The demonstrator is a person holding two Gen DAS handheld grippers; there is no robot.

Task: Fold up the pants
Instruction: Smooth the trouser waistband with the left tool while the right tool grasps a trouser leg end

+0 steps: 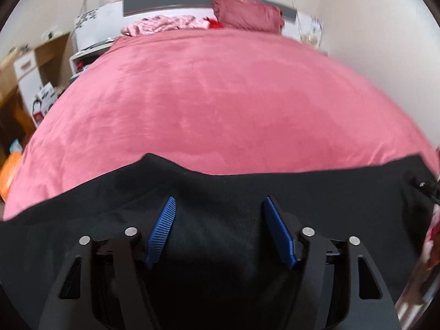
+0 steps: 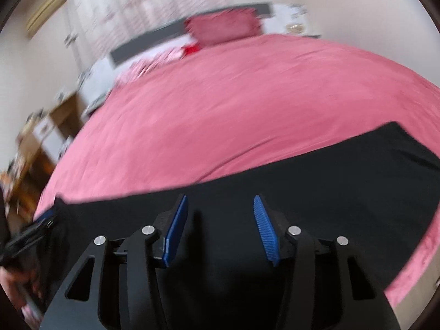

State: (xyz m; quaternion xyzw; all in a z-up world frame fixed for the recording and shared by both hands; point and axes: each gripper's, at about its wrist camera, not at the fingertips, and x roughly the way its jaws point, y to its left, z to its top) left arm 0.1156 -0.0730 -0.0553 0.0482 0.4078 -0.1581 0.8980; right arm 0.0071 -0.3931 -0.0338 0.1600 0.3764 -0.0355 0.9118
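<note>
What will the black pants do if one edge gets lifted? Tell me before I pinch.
The black pants will probably droop: they lie flat, following the pink bedspread. They look thin, so likely light. One corner lifted would likely drag the rest; the plush cover may add friction.

A big bed with a soft pink cover holds everything. Black pants lie flat across its near edge. Far away at the head end sit a pink pillow and a crumpled light pink cloth.
</note>
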